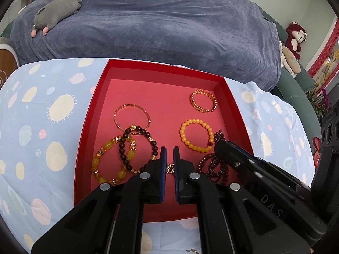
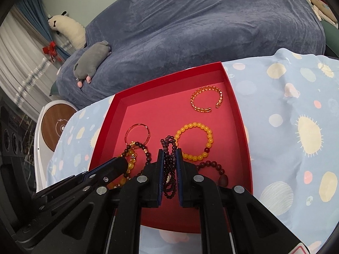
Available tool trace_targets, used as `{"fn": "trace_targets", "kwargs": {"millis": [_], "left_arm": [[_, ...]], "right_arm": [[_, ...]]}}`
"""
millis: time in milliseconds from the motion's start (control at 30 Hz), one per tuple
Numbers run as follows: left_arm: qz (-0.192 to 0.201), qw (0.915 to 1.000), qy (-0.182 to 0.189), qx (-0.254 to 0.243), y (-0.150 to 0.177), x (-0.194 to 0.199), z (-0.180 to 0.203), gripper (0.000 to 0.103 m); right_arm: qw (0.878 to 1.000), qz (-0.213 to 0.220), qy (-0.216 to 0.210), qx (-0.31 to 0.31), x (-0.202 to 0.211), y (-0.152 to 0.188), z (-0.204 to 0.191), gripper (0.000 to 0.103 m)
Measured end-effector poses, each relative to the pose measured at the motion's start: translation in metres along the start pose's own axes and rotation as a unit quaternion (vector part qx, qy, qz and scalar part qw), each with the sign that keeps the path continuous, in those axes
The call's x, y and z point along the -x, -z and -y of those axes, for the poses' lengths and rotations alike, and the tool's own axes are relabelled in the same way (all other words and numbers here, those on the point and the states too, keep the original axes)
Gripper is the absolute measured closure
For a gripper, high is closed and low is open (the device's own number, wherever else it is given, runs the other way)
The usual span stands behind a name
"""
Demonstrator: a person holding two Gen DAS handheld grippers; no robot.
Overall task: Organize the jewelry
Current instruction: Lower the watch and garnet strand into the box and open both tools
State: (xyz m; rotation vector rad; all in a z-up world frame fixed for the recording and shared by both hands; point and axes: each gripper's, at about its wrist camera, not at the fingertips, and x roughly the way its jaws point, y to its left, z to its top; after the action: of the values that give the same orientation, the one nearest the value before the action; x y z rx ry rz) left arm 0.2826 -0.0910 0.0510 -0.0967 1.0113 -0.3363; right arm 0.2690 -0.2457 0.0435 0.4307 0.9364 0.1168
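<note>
The left gripper (image 1: pixel 170 150) hangs over the near part of the red tray (image 1: pixel 101 80), its blue pads nearly together and pinching a small piece of gold-beaded jewelry (image 1: pixel 170 168) that shows only in the narrow gap between them; what kind of piece it is cannot be told. The right gripper (image 2: pixel 170 152) is clamped on a dark garnet-coloured bead strand (image 2: pixel 168 169), which loops up above the fingertips and hangs down between the pads. Going left to right across the tray in the left wrist view: a chunky yellow-and-gold bead bracelet (image 1: pixel 110 163) lies near the left wall, overlapped by a dark brown bead bracelet with gold spacers (image 1: pixel 137 148), which in turn overlaps the near edge of a thin rose-gold bangle (image 1: pixel 132 118). To the right of the left gripper lies a round yellow bead bracelet with one red bead (image 1: pixel 197 135), and beyond it, toward the far right corner, an open gold chain-pattern cuff (image 1: pixel 203 101). The tray sits on a pale blue cloth with sun and planet prints (image 1: pixel 42 127). Behind it is a blue-grey blanket (image 1: pixel 159 21) with a grey plush animal (image 1: pixel 57 10) on its left side.
</note>
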Motion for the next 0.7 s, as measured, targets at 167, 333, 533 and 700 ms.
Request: {"fn": "trace_targets", "kwargs": {"millis": [167, 333, 533, 700], "left_arm": [[0.004, 0.9999, -0.013, 0.001, 0.002, 0.002, -0.003, 0.097], [0.008, 0.9997, -0.019, 0.011, 0.004, 0.010, -0.008, 0.091], [0.020, 0.9994, -0.027, 0.012, 0.010, 0.030, -0.009, 0.079], [0.028, 0.9992, -0.028, 0.007, 0.017, 0.051, -0.009, 0.078]], "right_arm": [[1.000, 0.006, 0.001, 0.002, 0.003, 0.000, -0.002, 0.087], [1.000, 0.012, 0.003, 0.007, 0.013, 0.002, -0.005, 0.087], [1.000, 0.020, 0.005, 0.015, 0.033, 0.009, -0.009, 0.087], [1.000, 0.025, 0.002, 0.018, 0.052, 0.020, -0.015, 0.087]]}}
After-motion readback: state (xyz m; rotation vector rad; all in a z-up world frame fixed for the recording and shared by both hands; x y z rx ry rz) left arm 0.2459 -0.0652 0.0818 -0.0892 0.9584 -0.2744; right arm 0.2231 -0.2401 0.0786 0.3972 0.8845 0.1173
